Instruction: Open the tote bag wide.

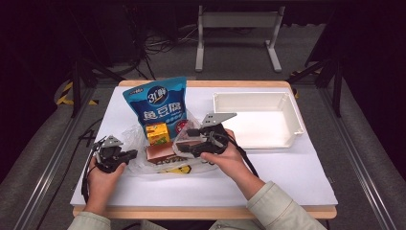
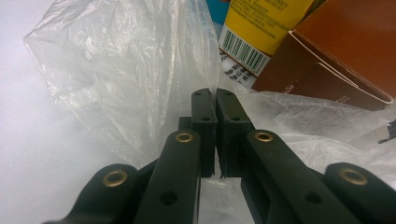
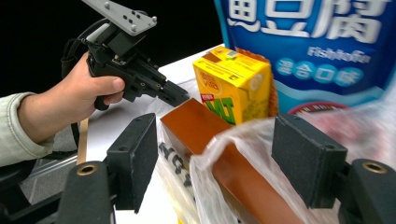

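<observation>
A clear plastic bag [image 1: 135, 135] [image 2: 126, 70] lies on the white table [image 1: 287, 177], wrapped loosely around a brown box [image 1: 160, 152] [image 3: 196, 126] and a yellow drink carton [image 1: 157, 132] [image 3: 233, 88]. A blue snack pouch [image 1: 155, 103] [image 3: 308, 42] lies just behind them. My left gripper [image 1: 133, 154] [image 2: 215, 135] is shut, pinching the bag's film at its left edge. Over the right end of the brown box, my right gripper [image 1: 186, 144] [image 3: 217, 135] stands open, with the box and a fold of bag [image 3: 219, 186] between its pads but untouched.
An empty white tray [image 1: 297, 120] sits at the back right of the table. Bare tabletop runs along the front and right. A metal stand [image 1: 237, 28] and cables lie on the floor beyond the far edge.
</observation>
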A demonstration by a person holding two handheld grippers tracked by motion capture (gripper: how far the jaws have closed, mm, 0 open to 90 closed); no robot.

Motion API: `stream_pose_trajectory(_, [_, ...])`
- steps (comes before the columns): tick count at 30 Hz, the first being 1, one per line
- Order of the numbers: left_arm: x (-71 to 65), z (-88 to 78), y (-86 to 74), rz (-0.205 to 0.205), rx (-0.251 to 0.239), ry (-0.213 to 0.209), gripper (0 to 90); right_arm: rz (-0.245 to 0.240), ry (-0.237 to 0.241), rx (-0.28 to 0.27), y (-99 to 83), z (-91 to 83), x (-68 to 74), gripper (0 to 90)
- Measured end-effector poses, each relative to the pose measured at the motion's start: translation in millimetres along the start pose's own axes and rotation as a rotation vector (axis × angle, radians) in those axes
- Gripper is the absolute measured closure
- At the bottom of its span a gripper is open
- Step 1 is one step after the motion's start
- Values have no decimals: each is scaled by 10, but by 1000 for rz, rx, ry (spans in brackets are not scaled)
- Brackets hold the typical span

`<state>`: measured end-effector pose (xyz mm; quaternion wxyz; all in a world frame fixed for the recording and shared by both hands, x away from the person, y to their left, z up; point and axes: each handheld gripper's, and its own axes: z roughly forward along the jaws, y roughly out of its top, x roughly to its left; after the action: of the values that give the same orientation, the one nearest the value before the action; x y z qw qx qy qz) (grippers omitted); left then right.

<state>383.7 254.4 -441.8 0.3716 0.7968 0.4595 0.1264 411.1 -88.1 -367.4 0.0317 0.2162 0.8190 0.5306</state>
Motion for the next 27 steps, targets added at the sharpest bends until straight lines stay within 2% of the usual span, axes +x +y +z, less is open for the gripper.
stream_pose_trajectory(6, [1, 10, 4, 5, 2, -7, 865, -8, 1, 33, 7, 153, -2, 319])
stream_pose_trajectory(10, [-2, 14, 7, 2, 5, -10, 865, -13, -19, 63, -1, 245, -19, 320])
stream_pose_trajectory(12, [2, 14, 7, 6, 4, -9, 860, -26, -51, 104, -20, 321, -29, 328])
stream_pose_trajectory(18, [4, 14, 4, 5, 7, -13, 856, -17, -71, 157, -73, 433, -65, 354])
stream_pose_trajectory(21, [5, 10, 3, 5, 7, -17, 854, -34, -82, 178, -89, 467, -71, 383])
stream_pose_trajectory(27, [4, 11, 2, 5, 8, -18, 851, -71, -111, 212, -107, 507, -60, 502])
